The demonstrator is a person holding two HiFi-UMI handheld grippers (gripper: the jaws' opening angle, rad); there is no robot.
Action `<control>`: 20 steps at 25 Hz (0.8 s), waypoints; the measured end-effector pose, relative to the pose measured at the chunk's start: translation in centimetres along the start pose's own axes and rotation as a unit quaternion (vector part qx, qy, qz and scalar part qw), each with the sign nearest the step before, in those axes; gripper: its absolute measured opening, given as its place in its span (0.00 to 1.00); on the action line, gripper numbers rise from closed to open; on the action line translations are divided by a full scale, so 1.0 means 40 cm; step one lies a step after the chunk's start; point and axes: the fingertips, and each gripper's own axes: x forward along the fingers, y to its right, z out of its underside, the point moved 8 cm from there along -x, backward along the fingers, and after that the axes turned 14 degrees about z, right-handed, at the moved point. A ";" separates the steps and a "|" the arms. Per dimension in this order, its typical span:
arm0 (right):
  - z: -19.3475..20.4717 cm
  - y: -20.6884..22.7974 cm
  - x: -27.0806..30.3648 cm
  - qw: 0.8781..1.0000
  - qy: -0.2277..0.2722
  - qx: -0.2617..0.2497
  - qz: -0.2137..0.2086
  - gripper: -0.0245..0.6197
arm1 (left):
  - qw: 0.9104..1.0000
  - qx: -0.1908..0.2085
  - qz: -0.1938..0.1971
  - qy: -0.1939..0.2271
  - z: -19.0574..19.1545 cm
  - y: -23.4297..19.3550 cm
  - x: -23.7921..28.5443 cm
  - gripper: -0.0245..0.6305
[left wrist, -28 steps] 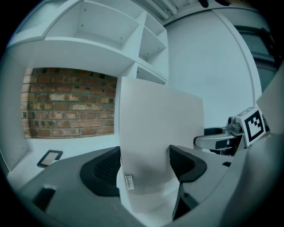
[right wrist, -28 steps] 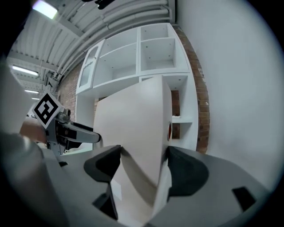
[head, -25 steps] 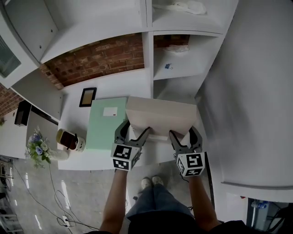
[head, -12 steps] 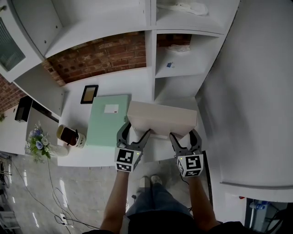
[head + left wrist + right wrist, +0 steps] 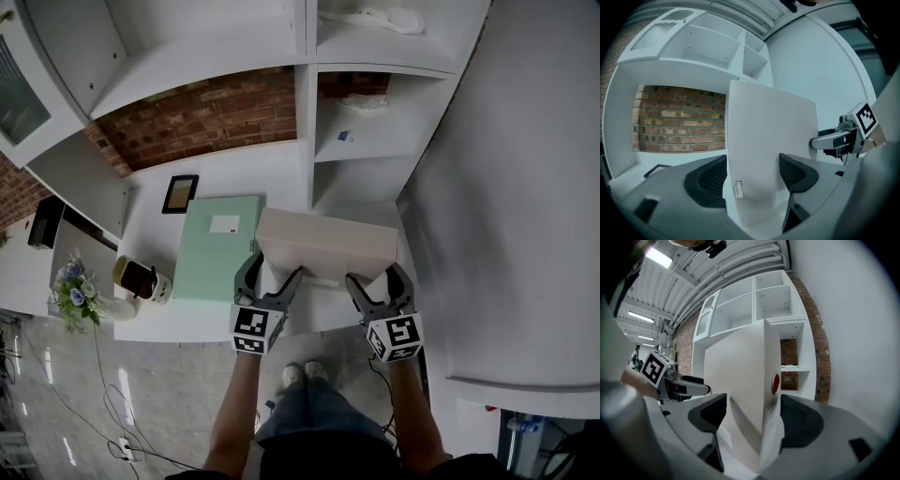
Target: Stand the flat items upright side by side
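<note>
Head view puts the white file box point(image 5: 323, 246) on edge on the white counter point(image 5: 246, 176), its broad face toward you and its long top edge running left to right. You have one tool on each near corner. Your left gripper point(image 5: 275, 267) pinches the box's left end, and in the left gripper view point(image 5: 752, 173) both black pads sit against the box's point(image 5: 768, 140) faces. Your right gripper point(image 5: 375, 275) clamps the right end in the same way, and in the right gripper view point(image 5: 750, 416) the box point(image 5: 740, 380) fills the gap between its pads.

That view shows a red round spot point(image 5: 776, 383) on the narrow spine. The left gripper view shows a small silver tag point(image 5: 738, 190) low on the near edge, its print too small to read.

Just left of the box, the green folder point(image 5: 217, 248) lies flat, with a white label point(image 5: 225, 224) whose writing you cannot read. Whether the two touch is unclear. Further left stand a dark picture frame point(image 5: 179, 194) and a bunch of flowers point(image 5: 75, 298), with the brick wall point(image 5: 206, 117) behind
</note>
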 end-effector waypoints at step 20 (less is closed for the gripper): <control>-0.080 0.026 0.154 0.917 -0.053 -0.053 -0.392 0.70 | 0.998 -0.031 -0.054 0.009 -0.023 0.006 -0.114 0.55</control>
